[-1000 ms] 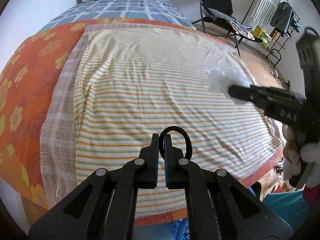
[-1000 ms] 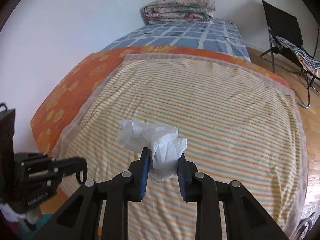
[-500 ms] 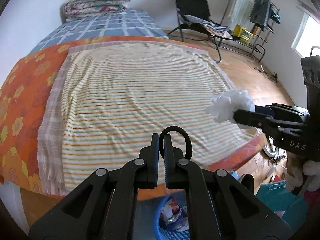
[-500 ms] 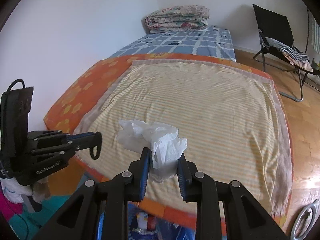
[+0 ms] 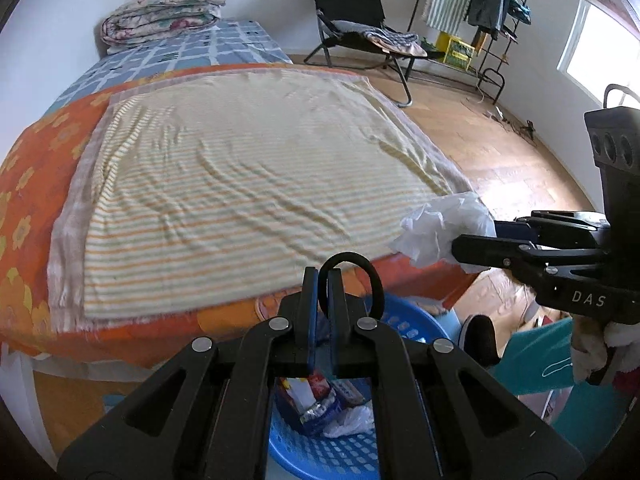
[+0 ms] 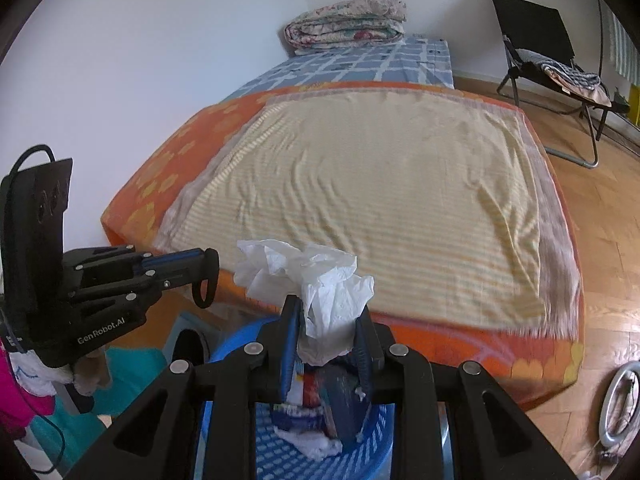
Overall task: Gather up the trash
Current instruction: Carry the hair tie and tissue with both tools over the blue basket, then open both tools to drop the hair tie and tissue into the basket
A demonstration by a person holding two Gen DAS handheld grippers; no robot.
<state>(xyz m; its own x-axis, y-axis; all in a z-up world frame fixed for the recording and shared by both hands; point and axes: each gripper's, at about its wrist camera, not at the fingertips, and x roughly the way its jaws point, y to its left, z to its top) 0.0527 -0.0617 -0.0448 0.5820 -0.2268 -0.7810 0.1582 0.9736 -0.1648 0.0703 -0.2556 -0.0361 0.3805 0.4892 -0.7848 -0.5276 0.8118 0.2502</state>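
Right gripper [image 6: 327, 334] clamped on a crumpled white tissue wad [image 6: 320, 280], pads pinching its lower part, loose top flaring above the fingers. Held out past the foot edge of the bed [image 6: 400, 184], over the blue perforated trash basket [image 6: 280, 452] on the floor, presumably so the wad falls straight in on release. Basket already holding trash: a colourful printed wrapper [image 6: 308, 396] and another white crumpled scrap [image 6: 316, 446]. Left gripper [image 5: 318, 312] pressed together on a thin black elastic loop [image 5: 372, 280], looks like a hair tie, most of the ring sticking out to the right of the fingertips. Also positioned above the basket [image 5: 332, 452], probably for the same drop. Seen from the left wrist, tissue wad [image 5: 440, 228] off to the right in the right gripper [image 5: 476, 246], just off the corner of the bed. Striped yellow sheet [image 5: 240, 200] on the orange flowered cover [image 5: 24, 200] bare of litter as far as visible, so likely near the last pieces. Folded quilt [image 6: 346, 20] at the head end, black folding chair [image 5: 352, 12] and clothes rack [image 5: 492, 4] well apart, not involved. Next step judged: open both sets of jaws over the basket. Risk: light tissue drifting or clinging to a pad, loop snagging on a fingertip instead of dropping. Teal cloth [image 5: 536, 368] beside the basket, nature unclear.
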